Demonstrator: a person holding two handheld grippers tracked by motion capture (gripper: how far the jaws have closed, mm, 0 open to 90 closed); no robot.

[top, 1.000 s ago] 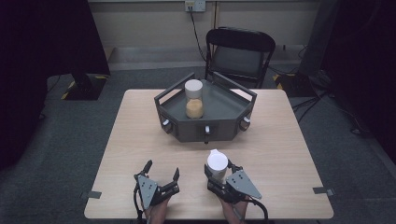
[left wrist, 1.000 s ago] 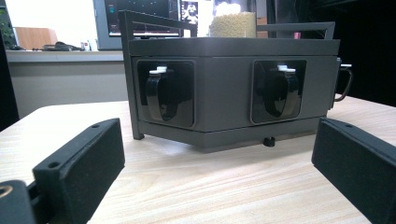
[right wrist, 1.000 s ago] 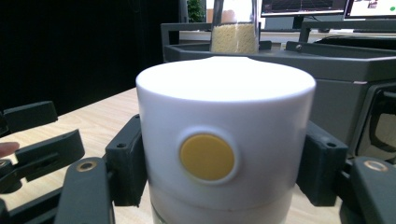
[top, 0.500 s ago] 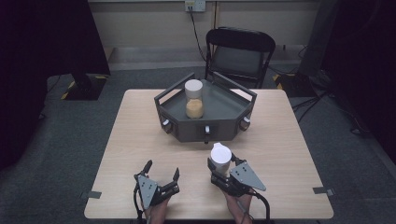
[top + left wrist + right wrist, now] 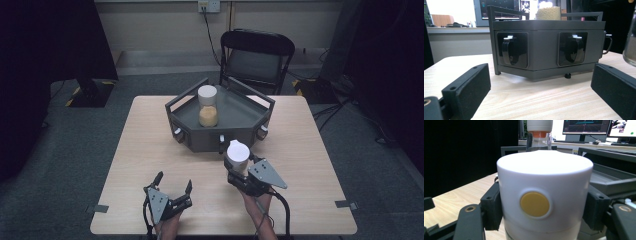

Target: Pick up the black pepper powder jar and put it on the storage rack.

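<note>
Wooden table [image 5: 150, 150] carries a dark grey hexagonal tray [image 5: 235, 122] at its far middle, raised on short feet. In the left gripper view the tray's front wall shows two recessed black handles with white tops. A jar with a white lid [image 5: 207, 106], part filled with yellow grain, stands upright on the tray's left half.

Right gripper [image 5: 241, 172] is raised above the table just in front of the tray's near edge. Its jaws are closed on either side of a second white-lidded jar [image 5: 237, 157], held upright. In the right gripper view the lid [image 5: 544, 192] bears a round yellow button facing the camera, and both pads press against the lid's flanks.

Left gripper [image 5: 173, 184] sits low at the table's near edge, jaws spread wide with nothing between them.
</note>
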